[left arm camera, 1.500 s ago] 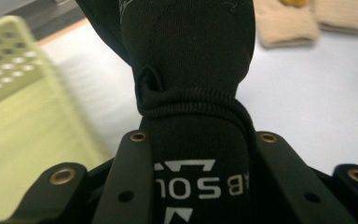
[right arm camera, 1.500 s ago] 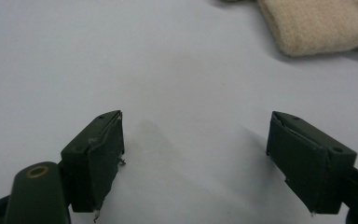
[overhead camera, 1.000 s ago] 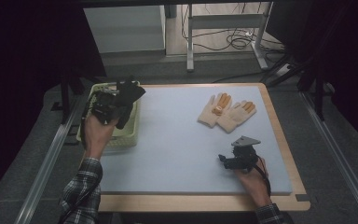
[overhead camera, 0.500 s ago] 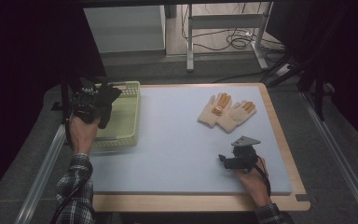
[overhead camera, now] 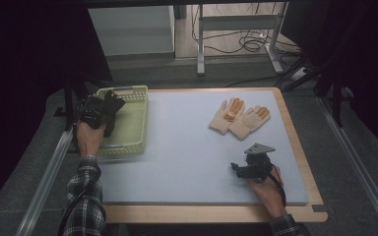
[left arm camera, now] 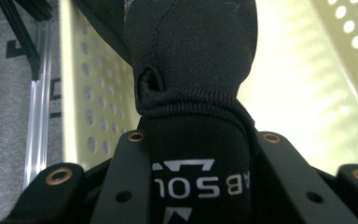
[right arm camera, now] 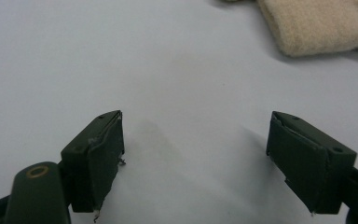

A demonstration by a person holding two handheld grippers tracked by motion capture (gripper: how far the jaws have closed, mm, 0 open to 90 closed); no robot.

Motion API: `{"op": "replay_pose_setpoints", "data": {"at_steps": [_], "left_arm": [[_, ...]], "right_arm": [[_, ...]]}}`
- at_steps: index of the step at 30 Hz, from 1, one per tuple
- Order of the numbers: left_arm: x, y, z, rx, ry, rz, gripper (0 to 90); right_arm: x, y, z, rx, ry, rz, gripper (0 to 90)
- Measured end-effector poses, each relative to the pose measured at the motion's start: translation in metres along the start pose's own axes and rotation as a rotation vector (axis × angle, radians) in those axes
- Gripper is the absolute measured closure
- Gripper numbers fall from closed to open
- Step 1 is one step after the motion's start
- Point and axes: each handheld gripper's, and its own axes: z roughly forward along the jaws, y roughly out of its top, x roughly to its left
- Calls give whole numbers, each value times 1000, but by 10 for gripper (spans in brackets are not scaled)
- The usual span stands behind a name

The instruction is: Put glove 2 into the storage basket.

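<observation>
Here, a pale blue mat [overhead camera: 187, 147] covers a wood-edged table [overhead camera: 295, 147], with dark cloth to both sides and, beyond the far edge, a grey floor with metal legs and loose cables [overhead camera: 248, 44]. A pale green perforated basket [overhead camera: 128, 129] sits at the left edge of the mat. Towards the far right lies a pair of cream gloves with orange fingertips [overhead camera: 238, 118], side by side and touching. My left gripper [overhead camera: 109, 109] hangs over the basket's left side, its jaws clamped tight on a black glove [left arm camera: 191, 70] by its ribbed, white-lettered cuff; the glove dangles above the basket's floor. My right gripper [overhead camera: 237, 168] rests low at the near right of the mat, jaws spread wide with nothing between them, the cream gloves well beyond.
</observation>
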Motion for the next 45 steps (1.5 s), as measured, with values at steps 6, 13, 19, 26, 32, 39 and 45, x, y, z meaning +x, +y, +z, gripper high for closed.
{"op": "replay_pose_setpoints", "data": {"at_steps": [6, 13, 19, 26, 32, 39, 45], "left_arm": [[-5, 7, 16, 47, 14, 20, 697], [-6, 4, 18, 63, -6, 39, 683], [-7, 4, 15, 69, -19, 62, 671], [-5, 5, 16, 110, 4, 51, 337], [1, 6, -8, 84, -20, 19, 137], [4, 6, -19, -8, -71, -15, 266], [-3, 0, -19, -89, -179, -42, 173]], "right_arm": [[0, 0, 0, -1, -3, -3, 187], [0, 0, 0, -2, -3, -3, 186], [0, 0, 0, -2, -4, -4, 187], [0, 0, 0, -1, -2, -2, 187], [1, 0, 0, -1, -5, -5, 187], [0, 0, 0, -1, -4, -4, 186], [0, 0, 0, -1, -3, -3, 186]]}}
